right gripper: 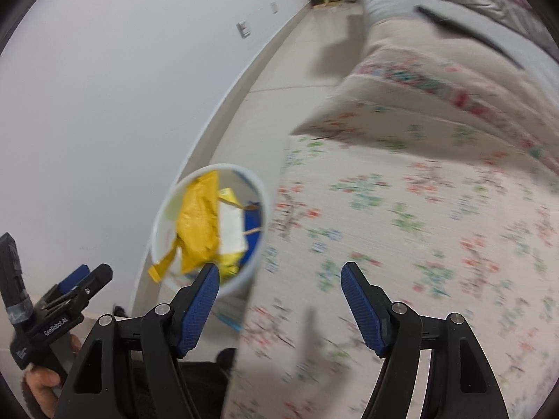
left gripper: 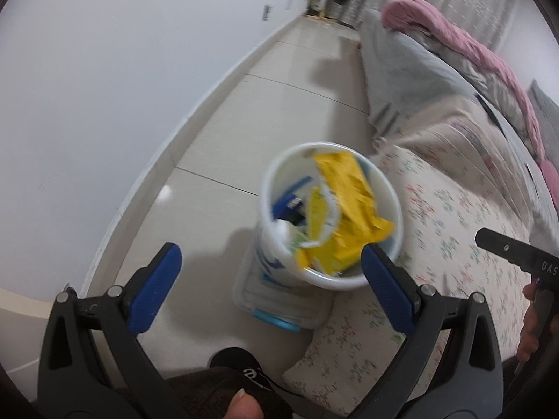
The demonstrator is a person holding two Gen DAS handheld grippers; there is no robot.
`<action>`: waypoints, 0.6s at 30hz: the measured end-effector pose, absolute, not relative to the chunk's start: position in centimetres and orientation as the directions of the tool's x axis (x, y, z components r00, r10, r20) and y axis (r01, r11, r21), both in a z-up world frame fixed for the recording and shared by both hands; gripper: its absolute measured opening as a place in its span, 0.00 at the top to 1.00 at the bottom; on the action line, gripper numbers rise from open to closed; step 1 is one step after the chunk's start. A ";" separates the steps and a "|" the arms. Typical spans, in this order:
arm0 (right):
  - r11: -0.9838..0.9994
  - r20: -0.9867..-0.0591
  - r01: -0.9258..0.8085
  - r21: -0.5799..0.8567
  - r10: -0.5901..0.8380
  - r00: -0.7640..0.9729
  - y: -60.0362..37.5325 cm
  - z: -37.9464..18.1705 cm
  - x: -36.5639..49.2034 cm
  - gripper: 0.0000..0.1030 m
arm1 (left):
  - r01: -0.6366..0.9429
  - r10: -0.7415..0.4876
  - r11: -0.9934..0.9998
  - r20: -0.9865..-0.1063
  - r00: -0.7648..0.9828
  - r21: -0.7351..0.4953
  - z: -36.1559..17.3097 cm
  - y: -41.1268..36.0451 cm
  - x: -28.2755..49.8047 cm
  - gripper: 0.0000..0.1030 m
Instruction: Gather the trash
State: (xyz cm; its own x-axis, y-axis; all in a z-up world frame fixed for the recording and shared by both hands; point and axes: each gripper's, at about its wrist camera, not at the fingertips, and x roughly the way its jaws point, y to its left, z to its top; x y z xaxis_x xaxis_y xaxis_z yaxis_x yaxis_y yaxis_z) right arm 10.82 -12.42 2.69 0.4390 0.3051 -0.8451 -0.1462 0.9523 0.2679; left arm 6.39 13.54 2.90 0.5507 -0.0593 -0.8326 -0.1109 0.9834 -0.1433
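Both hand-held grippers gape empty — left hand-held gripper (left gripper: pixel 270 265), right hand-held gripper (right gripper: pixel 281 279) — above a round white plastic bin (left gripper: pixel 387 188) stuffed with crumpled yellow wrappers (left gripper: pixel 346 188), beside the floral-sheeted bed (right gripper: pixel 436 216).

White bin (left gripper: pixel 384 206) stands on tiled floor (left gripper: pixel 223 146).

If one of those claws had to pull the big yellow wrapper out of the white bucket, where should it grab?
Probably from above, at the crumpled end of the yellow wrapper that pokes over the white bucket rim. That end stands free, while the rest lies among other trash inside.
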 end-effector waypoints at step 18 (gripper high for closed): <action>0.999 -0.776 0.049 0.018 -0.017 0.631 -19.8 4.9 -1.3 0.17 | 0.079 -0.096 0.995 -0.828 0.553 -0.063 4.2 3.0 0.7 0.01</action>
State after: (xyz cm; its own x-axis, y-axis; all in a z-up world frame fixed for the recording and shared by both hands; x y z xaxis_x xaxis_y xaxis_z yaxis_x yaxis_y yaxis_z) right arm -1.33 -19.77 4.89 0.6308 -0.0168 -0.7757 0.0487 0.9987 0.0180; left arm 0.74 3.02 4.15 0.5528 -0.0958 -0.8278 0.0785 0.9949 -0.0627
